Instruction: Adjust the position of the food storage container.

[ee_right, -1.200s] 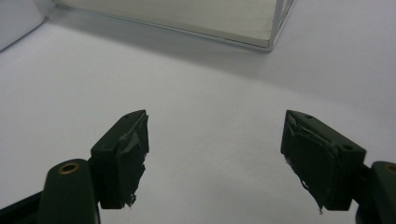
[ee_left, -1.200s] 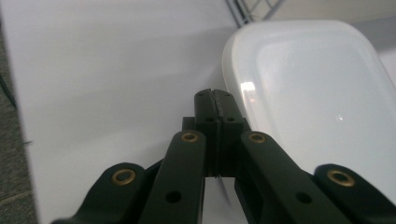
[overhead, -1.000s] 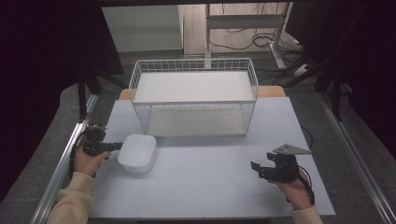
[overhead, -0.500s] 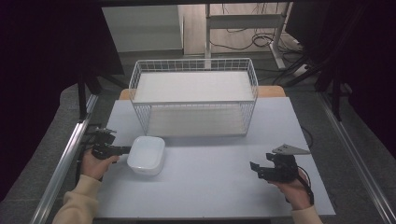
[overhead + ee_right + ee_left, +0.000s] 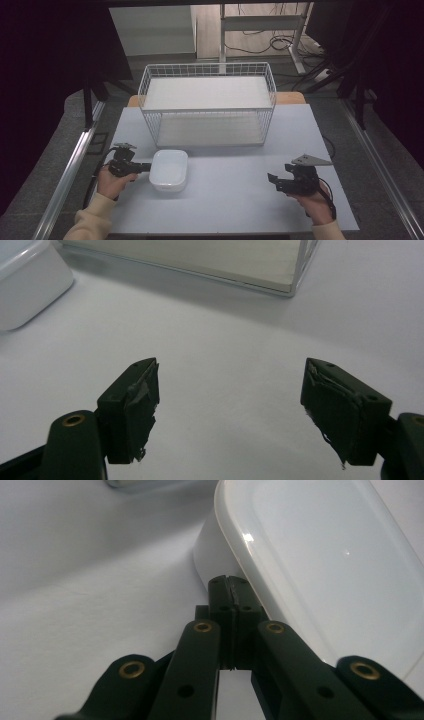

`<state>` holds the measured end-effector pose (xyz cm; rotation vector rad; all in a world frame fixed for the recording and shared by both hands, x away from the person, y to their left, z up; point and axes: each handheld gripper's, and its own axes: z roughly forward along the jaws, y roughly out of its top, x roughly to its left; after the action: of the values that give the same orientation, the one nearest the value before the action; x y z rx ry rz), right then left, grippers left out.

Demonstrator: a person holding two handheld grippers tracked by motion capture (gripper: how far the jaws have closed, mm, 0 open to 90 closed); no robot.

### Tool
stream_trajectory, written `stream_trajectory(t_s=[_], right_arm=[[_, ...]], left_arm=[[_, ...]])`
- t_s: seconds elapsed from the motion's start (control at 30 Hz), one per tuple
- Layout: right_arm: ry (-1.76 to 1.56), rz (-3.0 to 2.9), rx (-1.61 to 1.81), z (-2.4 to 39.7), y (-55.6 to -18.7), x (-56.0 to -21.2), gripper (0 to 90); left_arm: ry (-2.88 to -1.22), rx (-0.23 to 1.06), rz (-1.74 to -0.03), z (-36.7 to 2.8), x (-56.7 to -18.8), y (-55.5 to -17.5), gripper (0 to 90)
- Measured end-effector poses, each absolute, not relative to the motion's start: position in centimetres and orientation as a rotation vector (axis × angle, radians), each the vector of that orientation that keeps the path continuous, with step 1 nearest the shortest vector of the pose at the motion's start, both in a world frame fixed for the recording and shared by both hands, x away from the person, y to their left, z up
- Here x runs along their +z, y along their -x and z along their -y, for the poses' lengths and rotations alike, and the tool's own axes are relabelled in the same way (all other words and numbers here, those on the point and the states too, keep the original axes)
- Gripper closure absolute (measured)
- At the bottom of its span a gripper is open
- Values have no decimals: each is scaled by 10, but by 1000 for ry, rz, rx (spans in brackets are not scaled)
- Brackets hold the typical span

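High view: the left tongs, pressed together, touch the left side of a white tub on the worktop, in front of a wire basket; the right tongs hover well apart. Left gripper view: closed tips sit against the tub's wall. Right gripper view: the tongs stand spread, holding nothing.

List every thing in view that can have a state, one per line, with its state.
White rectangular plastic container: upright on the table, lidless, nothing inside.
White wire basket: upright, open-topped, nothing visible inside.
Left tongs: shut, tips against the container's side wall.
Right tongs: open, holding nothing, apart from the container.
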<state>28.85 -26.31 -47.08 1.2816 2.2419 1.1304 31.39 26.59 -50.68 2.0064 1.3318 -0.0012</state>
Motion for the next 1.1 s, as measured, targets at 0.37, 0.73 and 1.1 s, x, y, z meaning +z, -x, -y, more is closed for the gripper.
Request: stream_trajectory(t_s=[0.37, 0.73, 1.1], right_arm=[[-1284, -2245, 1128, 262, -288, -471, 235], [-1285, -2249, 1125, 262, -288, -471, 235], [-1279, -2257, 1123, 261, -288, -473, 235]], left_arm=[[-2053, -23, -1269, -240, -506, -306, 900], [-2055, -70, -1232, -216, -508, -308, 900], [-2073, -123, -1160, -182, -507, -315, 900]])
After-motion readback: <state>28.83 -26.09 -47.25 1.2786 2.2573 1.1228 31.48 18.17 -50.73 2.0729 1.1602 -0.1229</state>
